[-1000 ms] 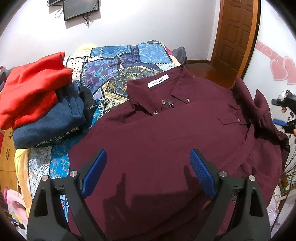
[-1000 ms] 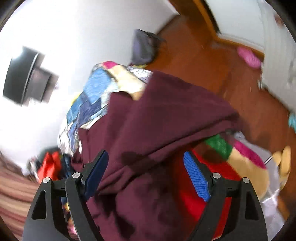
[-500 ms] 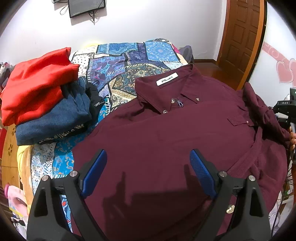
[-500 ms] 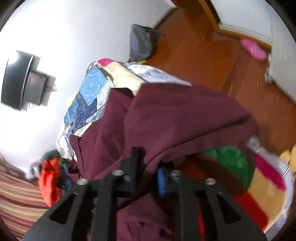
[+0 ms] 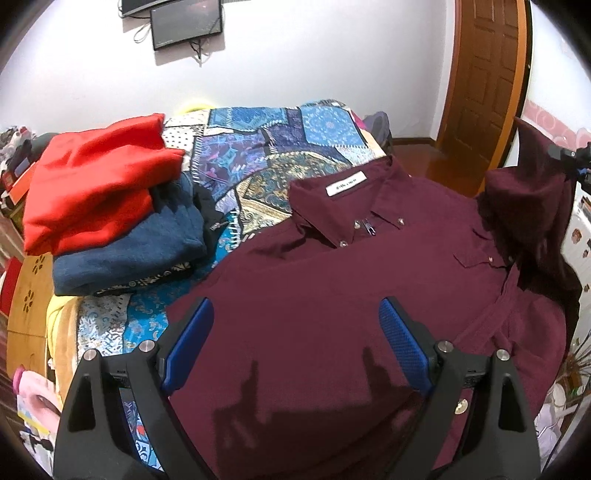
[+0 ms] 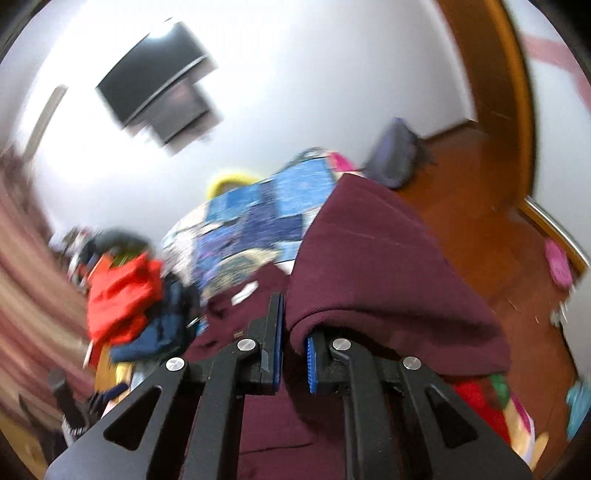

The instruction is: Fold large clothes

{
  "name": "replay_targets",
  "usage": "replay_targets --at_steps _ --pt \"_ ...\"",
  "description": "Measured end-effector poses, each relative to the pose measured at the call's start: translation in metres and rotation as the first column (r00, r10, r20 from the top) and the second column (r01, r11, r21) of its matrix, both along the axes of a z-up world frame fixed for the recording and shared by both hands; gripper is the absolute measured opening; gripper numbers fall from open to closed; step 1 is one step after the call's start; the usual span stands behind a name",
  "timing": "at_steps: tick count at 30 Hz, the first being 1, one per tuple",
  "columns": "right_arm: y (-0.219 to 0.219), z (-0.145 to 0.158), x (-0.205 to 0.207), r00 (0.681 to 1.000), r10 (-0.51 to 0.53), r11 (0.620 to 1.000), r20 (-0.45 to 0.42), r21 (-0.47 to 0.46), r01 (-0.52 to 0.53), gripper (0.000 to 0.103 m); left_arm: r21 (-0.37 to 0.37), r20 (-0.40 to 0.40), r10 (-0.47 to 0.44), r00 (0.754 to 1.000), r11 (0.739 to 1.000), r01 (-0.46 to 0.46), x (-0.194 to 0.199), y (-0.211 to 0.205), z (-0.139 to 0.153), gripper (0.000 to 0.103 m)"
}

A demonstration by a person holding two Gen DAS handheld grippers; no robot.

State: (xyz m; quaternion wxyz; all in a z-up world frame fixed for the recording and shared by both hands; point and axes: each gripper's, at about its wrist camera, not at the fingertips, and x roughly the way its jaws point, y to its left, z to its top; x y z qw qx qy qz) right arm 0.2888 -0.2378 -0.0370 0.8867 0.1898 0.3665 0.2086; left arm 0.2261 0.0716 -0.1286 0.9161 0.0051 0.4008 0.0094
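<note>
A maroon button-up shirt [image 5: 332, 288] lies spread on the patchwork bed cover, collar and white label toward the far wall. My left gripper [image 5: 295, 343] hovers open over the shirt's lower body, nothing between its blue pads. At the right edge of the left wrist view the shirt's sleeve [image 5: 532, 192] is lifted up off the bed. My right gripper [image 6: 293, 339] is shut on that sleeve [image 6: 369, 266], whose cloth drapes over the right finger and hangs in front of the camera. The rest of the shirt [image 6: 236, 314] lies below, blurred.
A folded stack with a red garment [image 5: 96, 184] on a navy one [image 5: 125, 254] sits at the bed's left side. The patchwork bed cover [image 5: 280, 147] shows beyond the collar. A wooden door [image 5: 487, 85] and floor lie at right; a screen [image 5: 188, 20] hangs on the wall.
My right gripper closed on the sleeve, then rose and rolled, lifting the sleeve off the bed. The left gripper stayed open and shifted slightly, the shirt's body unmoved.
</note>
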Motion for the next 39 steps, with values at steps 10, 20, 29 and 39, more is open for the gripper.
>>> replay_targets --at_steps 10,20,29,39 --pt "0.122 -0.1 -0.012 0.914 0.285 0.911 -0.288 -0.215 -0.351 0.014 -0.023 0.02 0.044 0.999 0.999 -0.043 -0.02 0.024 0.005 0.091" --pt "0.094 -0.067 -0.019 0.933 0.253 0.949 -0.257 -0.121 -0.291 0.041 -0.026 0.015 0.048 0.999 0.999 -0.048 -0.023 0.022 0.003 0.091" --pt "0.019 -0.047 -0.019 0.979 0.02 0.999 -0.2 -0.034 -0.027 0.054 -0.011 0.027 0.024 0.999 1.0 -0.024 -0.018 0.009 0.006 0.091" --pt "-0.03 -0.107 0.005 0.908 -0.153 0.983 -0.391 0.036 0.181 0.054 -0.012 0.007 0.028 1.0 1.0 -0.028 -0.013 0.009 0.0 0.091"
